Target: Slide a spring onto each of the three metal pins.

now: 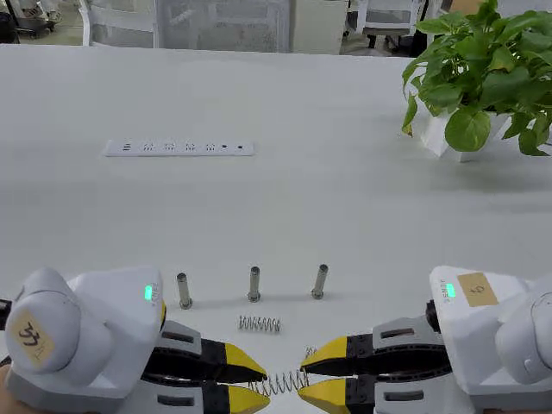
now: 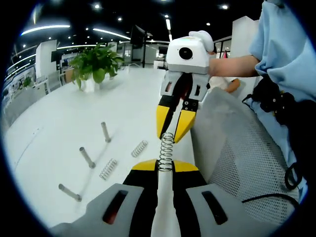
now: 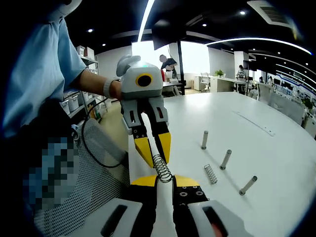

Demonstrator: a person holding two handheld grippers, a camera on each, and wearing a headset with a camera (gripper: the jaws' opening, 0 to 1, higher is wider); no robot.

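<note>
Three metal pins stand upright in a row on the white table: the left pin [image 1: 183, 291], the middle pin [image 1: 254, 284] and the right pin [image 1: 319, 281]. All three are bare. Near the front edge a spring [image 1: 285, 381] is held level between both grippers. My left gripper [image 1: 266, 385] is shut on its left end and my right gripper [image 1: 301, 379] on its right end. The same spring [image 2: 167, 147] runs from my left gripper [image 2: 166, 166] up to the other one. A second spring [image 1: 259, 323] lies flat below the middle pin. A third spring [image 2: 139, 148] lies beside it.
A white power strip [image 1: 178, 148] lies farther back on the table. A potted green plant [image 1: 479, 73] stands at the back right. White chairs [image 1: 121, 21] line the far edge. A grey mesh chair [image 2: 237, 148] sits at the table's near side.
</note>
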